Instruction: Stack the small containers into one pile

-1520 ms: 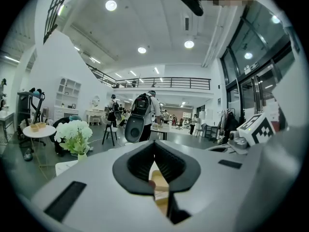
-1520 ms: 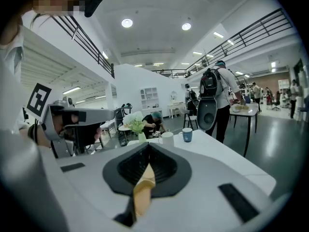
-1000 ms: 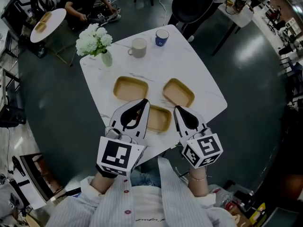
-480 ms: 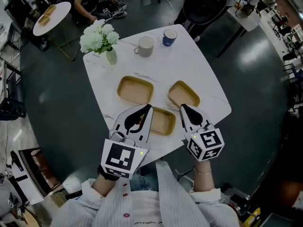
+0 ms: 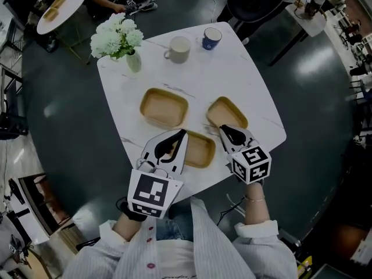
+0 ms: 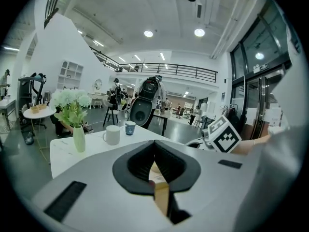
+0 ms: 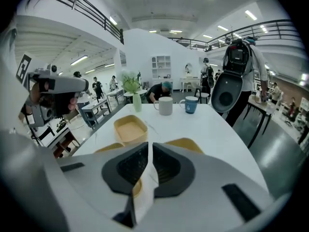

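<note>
Marble table (image 5: 256, 97): near edge hidden behind both claws.
Near container (image 5: 200, 150): left end covered by left claw.
Far containers: left one (image 5: 164, 107), right one (image 5: 226, 110), unstacked.
Left claw (image 5: 181, 133): clenched, empty.
Right claw (image 5: 223, 128): opening, nothing between.

Near container (image 5: 199, 149) lies before left container (image 5: 164, 107) and right container (image 5: 227, 111) on the table (image 5: 244, 80); vase (image 5: 133, 61), mug (image 5: 178, 49), cup (image 5: 212, 38) stand behind.

Open-plan lab/office hall: mezzanine railing (image 6: 159, 69), ceiling lights (image 6: 199, 32), shelving (image 7: 161, 65), desks (image 5: 308, 22), ppl working (image 7: 157, 92).
</note>
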Motion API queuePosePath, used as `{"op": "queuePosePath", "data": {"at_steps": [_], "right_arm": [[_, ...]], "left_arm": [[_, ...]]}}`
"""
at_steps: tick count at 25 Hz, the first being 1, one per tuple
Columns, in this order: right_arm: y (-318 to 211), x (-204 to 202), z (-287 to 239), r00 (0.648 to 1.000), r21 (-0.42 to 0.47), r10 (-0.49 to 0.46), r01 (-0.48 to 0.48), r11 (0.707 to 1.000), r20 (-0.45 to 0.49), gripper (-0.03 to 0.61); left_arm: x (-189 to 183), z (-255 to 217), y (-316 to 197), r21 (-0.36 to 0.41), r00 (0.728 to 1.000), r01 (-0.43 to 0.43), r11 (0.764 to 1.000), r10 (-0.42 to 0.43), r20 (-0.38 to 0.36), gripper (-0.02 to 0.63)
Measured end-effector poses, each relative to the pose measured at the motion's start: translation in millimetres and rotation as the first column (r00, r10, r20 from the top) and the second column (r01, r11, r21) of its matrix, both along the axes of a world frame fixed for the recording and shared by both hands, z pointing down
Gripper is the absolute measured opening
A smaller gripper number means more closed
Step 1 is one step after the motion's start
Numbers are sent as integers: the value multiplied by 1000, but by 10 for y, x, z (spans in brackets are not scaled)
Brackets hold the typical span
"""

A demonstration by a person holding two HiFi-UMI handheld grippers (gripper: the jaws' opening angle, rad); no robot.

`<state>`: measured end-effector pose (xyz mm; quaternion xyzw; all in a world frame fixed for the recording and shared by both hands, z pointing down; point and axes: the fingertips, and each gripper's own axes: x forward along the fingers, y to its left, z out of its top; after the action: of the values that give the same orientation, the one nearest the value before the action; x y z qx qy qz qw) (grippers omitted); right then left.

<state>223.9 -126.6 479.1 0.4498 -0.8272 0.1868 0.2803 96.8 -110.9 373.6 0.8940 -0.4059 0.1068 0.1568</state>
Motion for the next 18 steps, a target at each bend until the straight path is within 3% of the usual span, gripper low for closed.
{"op": "queuePosePath", "data": {"at_steps": [8, 18], "right_arm": [[-71, 72, 514, 986, -135, -125, 109, 985, -114, 63], [-120, 119, 904, 960, -235, -201, 153, 960, -194, 69]], "left_arm": [[-66, 267, 44, -61, 999, 23, 998, -22, 28, 17], [-86, 442, 58, -106, 999, 31, 994, -27, 42, 17]]}}
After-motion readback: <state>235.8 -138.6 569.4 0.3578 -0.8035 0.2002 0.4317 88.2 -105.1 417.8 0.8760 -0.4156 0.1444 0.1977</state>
